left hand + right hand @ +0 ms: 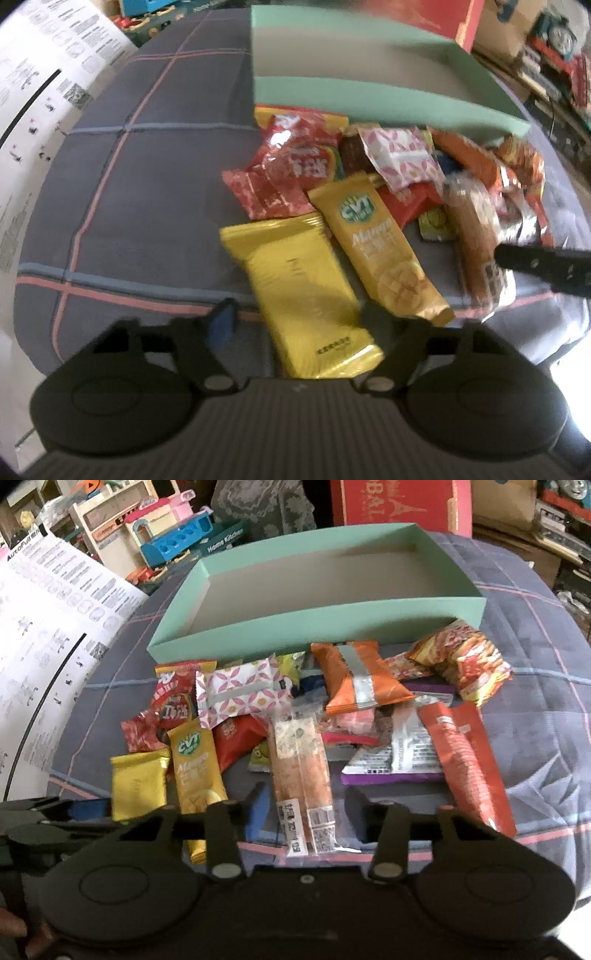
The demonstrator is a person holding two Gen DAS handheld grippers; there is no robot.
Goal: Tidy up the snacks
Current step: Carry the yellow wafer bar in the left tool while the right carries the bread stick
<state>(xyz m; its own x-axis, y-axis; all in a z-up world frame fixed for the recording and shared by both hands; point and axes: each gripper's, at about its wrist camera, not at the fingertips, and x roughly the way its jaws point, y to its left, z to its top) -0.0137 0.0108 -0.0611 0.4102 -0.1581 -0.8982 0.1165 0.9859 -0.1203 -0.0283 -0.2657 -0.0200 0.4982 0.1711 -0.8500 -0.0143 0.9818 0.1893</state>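
A pile of snack packets lies on a plaid grey cloth [129, 203] in front of an empty teal box [314, 624], whose front wall [369, 99] also shows in the left wrist view. My left gripper [299, 321] is open and straddles a plain yellow packet [303, 288], with a gap at its blue pad. My right gripper [306, 801] is open around a long clear packet of two orange sticks [301, 771], its pads close beside the long edges. A yellow mango packet [380, 251] lies between the two packets.
A large printed paper sheet [44, 627] hangs over the cloth's left side. Toys [166, 535] and a red carton [399, 502] stand behind the box. Red, pink-patterned and orange packets [354, 679] crowd the space just in front of the box.
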